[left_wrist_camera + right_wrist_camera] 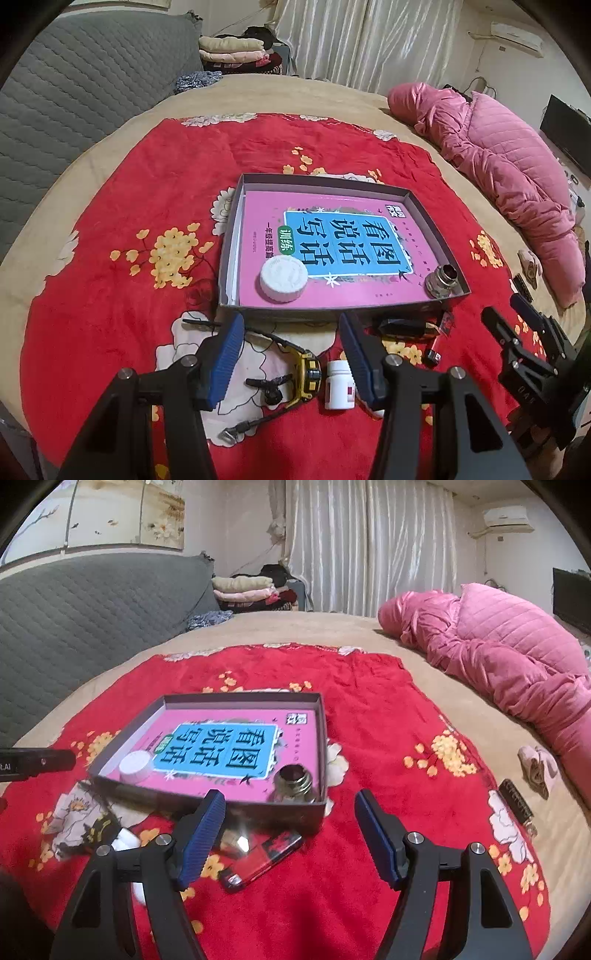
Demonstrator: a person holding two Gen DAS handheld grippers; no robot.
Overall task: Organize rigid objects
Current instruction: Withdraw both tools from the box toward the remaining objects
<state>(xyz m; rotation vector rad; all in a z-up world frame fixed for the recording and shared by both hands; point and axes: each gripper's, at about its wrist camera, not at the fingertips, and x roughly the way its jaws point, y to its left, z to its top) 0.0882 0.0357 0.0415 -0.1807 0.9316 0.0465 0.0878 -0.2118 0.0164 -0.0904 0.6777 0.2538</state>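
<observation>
1. A bed (332, 99) with a tan cover fills both views; a red flowered blanket (122, 206) is spread over its middle, and a pink quilted coat (509, 173) lies at the right of the frame.
2. A shallow grey box (432, 221) sits on the blanket at frame centre, with a pink book (332, 236) flat inside it.
3. In the box, a white round lid (283, 275) rests on the book's lower left part, and a metal threaded fitting (445, 281) stands in the lower right corner.
4. The left tongs (291, 354) hang wide open at the bottom of the left view, gripping nothing; below them on the blanket lie a yellow-and-black tape measure (308, 373) and a small white bottle (339, 384).
5. The right tongs (290, 834) are also wide open and empty; a red-and-black lighter-like case (264, 860) lies on the blanket between the blue pads (201, 838), just below the box.
</observation>
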